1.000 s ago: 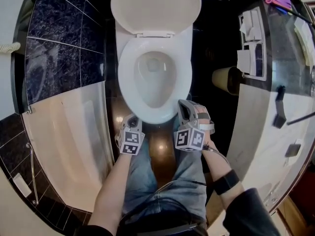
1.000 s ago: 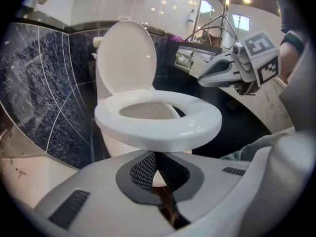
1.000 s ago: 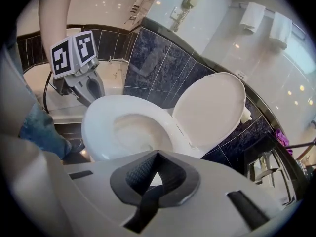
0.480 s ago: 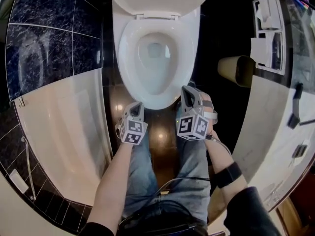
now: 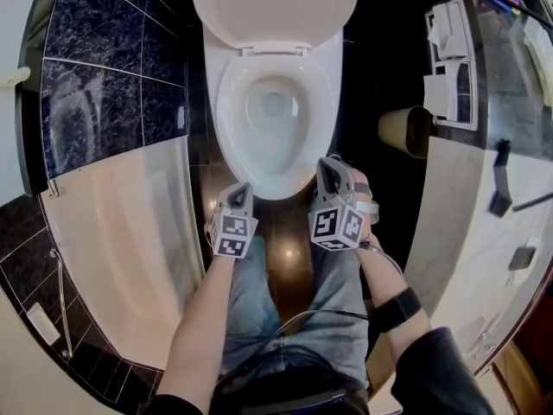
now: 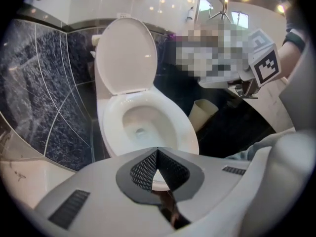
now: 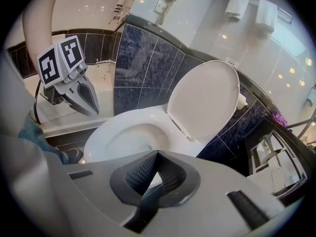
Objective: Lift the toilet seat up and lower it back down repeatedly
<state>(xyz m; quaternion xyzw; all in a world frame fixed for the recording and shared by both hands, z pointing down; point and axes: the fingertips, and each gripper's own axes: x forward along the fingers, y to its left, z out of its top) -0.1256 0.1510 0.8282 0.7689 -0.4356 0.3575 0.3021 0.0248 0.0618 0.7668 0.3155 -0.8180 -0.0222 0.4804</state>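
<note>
Before the toilet (image 5: 228,115), left hand-held gripper (image 5: 241,189) and right hand-held gripper (image 5: 327,166) hang closed, empty.

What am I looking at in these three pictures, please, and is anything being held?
A person faces a toilet with a two-jaw clamp in each hand, and each clamp carries a cube of square markers. One picture comes from a camera on the person's head, looking steeply down. In it the left hand-held gripper shows on the left and the right hand-held gripper on the right. The other two pictures come from cameras riding on each gripper, looking along its jaws. The toilet's lid stands raised. Both grippers sit near the toilet's front edge with their jaws together, and neither holds anything.
</note>
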